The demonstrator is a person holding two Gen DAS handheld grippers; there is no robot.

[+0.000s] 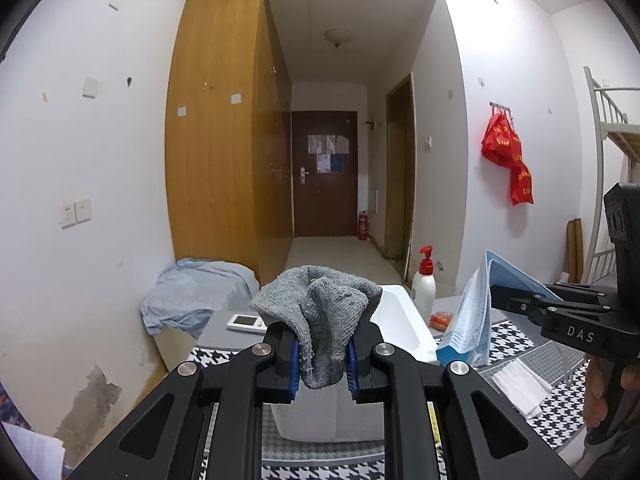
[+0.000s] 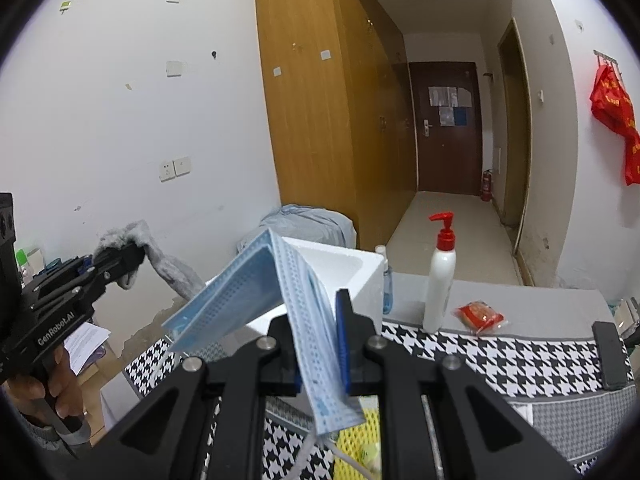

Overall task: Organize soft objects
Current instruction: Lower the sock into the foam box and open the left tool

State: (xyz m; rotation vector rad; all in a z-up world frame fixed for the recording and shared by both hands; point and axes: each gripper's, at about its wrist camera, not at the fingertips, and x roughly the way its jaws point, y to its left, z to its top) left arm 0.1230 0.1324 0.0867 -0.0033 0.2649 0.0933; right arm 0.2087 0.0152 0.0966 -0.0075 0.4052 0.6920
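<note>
My left gripper is shut on a grey knitted cloth and holds it up above the white foam box. It also shows at the left of the right wrist view, with the grey cloth hanging from it. My right gripper is shut on a blue face mask, held up in front of the foam box. In the left wrist view the right gripper holds the mask at the right.
The table has a houndstooth cloth. On it stand a white pump bottle with a red top, a small blue bottle and a red snack packet. A white folded cloth and a remote lie near the box.
</note>
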